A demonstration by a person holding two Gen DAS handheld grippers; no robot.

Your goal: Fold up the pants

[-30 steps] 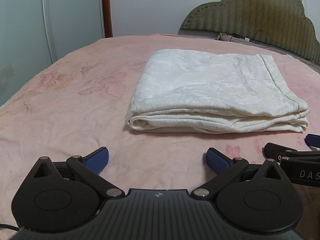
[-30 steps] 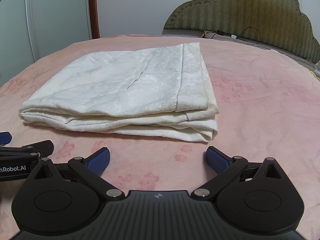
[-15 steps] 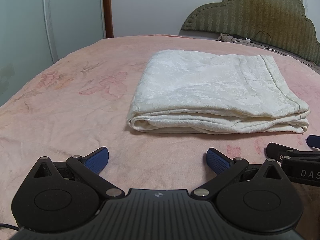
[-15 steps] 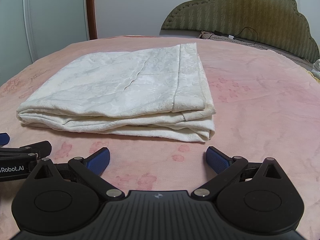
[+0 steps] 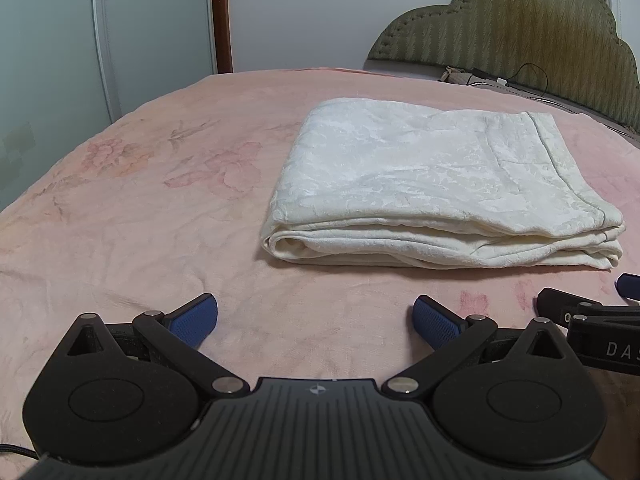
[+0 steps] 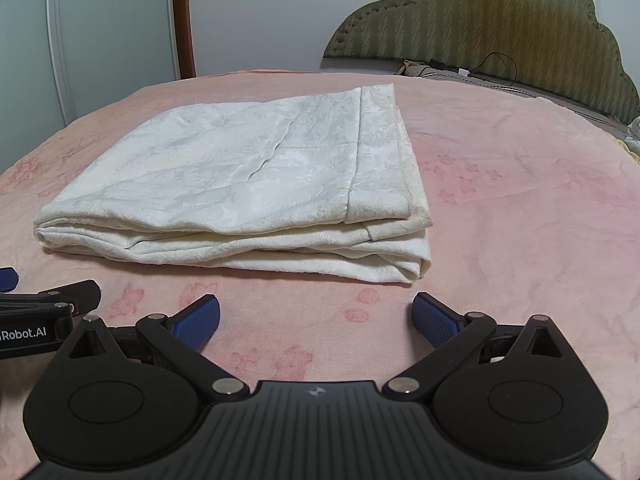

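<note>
- Pants (image 5: pixel 436 184) — cream, patterned, folded into a flat stacked rectangle; laid on the pink floral bedspread (image 5: pixel 140 208), ahead of both grippers and touched by neither.
- Left gripper (image 5: pixel 315 318) — jaws spread wide, nothing held; blue pads (image 5: pixel 192 318) kept just above the bedspread.
- Right gripper (image 6: pixel 316 318) — jaws likewise spread wide, nothing held; positioned just beside the left one, short of the folded edge.
- Headboard (image 6: pixel 500 16) — olive, padded, seen at the far right.
</note>
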